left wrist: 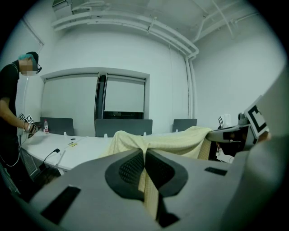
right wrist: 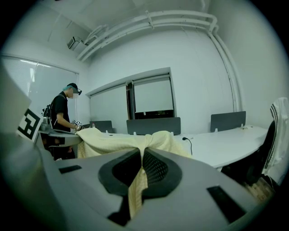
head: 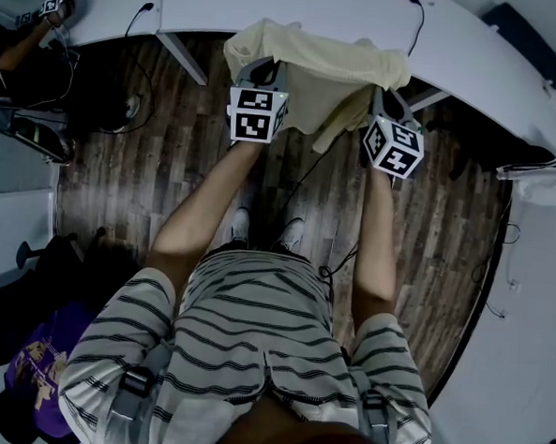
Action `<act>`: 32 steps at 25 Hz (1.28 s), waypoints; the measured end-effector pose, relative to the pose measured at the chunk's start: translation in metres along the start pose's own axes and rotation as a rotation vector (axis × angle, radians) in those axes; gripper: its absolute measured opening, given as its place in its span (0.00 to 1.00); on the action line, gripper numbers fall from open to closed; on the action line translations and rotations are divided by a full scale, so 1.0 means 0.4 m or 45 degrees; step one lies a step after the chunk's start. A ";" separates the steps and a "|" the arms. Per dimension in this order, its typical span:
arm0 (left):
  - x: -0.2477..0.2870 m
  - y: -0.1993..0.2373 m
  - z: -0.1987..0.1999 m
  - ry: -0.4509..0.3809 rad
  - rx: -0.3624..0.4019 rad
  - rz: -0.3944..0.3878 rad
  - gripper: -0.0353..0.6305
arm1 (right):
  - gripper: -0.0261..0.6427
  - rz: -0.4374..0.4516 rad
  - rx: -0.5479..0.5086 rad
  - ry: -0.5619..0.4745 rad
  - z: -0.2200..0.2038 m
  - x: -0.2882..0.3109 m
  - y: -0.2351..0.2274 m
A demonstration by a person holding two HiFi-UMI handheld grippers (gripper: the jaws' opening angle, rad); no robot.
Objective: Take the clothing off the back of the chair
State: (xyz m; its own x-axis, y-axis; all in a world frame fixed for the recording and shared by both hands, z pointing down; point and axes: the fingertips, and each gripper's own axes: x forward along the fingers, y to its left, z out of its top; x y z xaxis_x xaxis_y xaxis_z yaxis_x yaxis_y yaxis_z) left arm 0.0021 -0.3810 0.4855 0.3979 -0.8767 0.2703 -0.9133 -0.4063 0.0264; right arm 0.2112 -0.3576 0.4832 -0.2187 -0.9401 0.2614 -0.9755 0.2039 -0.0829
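Left gripper [left wrist: 145, 155] and right gripper [right wrist: 141, 155] jaws pinch yellow garment [head: 315, 78]; its support is hidden

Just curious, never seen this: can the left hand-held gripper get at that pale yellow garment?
Yes, apparently: the left hand-held gripper is shut on a fold of the pale yellow garment, with nothing in between.

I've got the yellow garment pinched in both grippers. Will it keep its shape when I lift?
Probably not: the yellow garment sags in folds between the left gripper and right gripper, so it looks floppy. It is likely light, since the fabric looks thin in the jaws. Its loose edge hangs low and may snag.
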 end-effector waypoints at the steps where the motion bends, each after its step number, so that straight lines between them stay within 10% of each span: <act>1: -0.001 -0.001 0.000 -0.002 0.000 0.000 0.09 | 0.08 -0.001 0.002 -0.003 0.001 -0.002 0.000; 32: -0.068 0.001 0.121 -0.130 -0.004 -0.013 0.09 | 0.08 -0.031 -0.043 -0.168 0.133 -0.072 0.047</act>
State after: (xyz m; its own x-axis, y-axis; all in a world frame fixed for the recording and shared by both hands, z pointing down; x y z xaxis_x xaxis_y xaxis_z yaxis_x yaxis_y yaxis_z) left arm -0.0050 -0.3699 0.4316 0.4135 -0.8945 0.1702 -0.9095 -0.4145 0.0314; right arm 0.2005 -0.3412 0.4230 -0.1923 -0.9722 0.1338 -0.9812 0.1879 -0.0453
